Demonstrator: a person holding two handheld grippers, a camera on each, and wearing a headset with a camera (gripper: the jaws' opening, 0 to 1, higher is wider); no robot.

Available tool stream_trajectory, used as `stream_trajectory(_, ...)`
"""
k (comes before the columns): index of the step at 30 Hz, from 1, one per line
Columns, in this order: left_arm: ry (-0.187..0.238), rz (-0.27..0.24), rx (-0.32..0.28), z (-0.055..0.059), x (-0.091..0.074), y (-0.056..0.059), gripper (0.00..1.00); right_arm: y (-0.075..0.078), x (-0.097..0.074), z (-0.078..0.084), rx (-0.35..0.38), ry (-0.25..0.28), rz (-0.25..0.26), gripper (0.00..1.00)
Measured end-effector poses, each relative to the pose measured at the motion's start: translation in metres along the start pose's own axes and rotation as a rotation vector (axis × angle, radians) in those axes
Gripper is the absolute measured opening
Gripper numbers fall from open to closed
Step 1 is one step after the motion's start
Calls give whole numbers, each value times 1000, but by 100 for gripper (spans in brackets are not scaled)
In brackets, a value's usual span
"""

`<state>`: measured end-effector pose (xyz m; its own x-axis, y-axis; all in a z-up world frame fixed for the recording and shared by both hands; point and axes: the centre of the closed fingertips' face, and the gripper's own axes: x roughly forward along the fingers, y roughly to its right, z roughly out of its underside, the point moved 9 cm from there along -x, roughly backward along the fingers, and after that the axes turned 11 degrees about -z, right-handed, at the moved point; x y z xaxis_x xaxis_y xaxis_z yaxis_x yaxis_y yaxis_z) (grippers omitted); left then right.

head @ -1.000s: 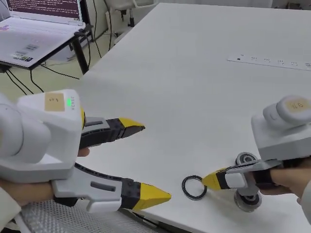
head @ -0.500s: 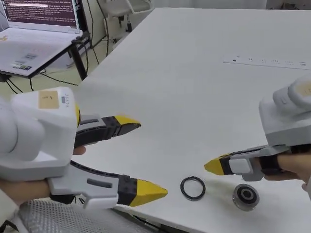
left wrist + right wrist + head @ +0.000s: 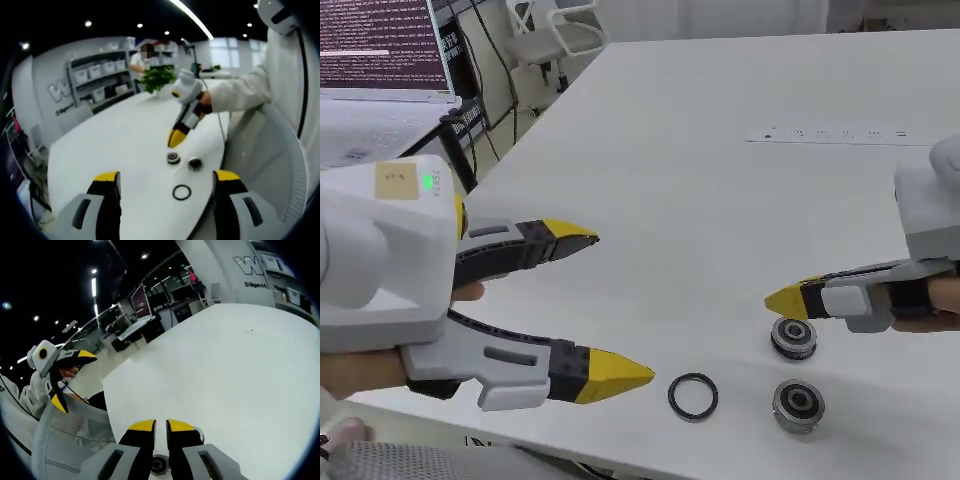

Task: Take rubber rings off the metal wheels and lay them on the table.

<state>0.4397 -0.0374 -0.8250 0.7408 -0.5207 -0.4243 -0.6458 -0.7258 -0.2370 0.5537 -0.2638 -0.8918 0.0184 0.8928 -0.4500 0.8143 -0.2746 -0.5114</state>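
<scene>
Left gripper (image 3: 620,305) wide open, empty, near the table (image 3: 720,180) edge. Right gripper (image 3: 782,300) jaws nearly together, empty, tip just above one wheel (image 3: 794,337). Ring (image 3: 693,397) lies flat on table, between the left gripper's lower jaw tip and second wheel (image 3: 797,405).

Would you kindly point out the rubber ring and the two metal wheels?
rubber ring (image 3: 671,397): head view, left side of its band.
farther metal wheel (image 3: 794,336): head view, top face.
nearer metal wheel (image 3: 798,403): head view, top face.
</scene>
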Motion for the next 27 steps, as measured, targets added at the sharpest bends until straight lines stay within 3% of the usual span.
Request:
stream_trajectory(5,16,22,44,-15,11,8,76,5,-24,10,-53,-9,7,8)
stream_trajectory(14,36,68,94,-39,36,19,75,18,-57,40,-61,-9,29,11)
stream_trajectory(21,45,112,118,-52,63,24,73,27,-61,52,-78,14,27,17)
stream_trajectory(27,64,158,102,-56,87,29,71,37,-56,59,-75,26,8,20)
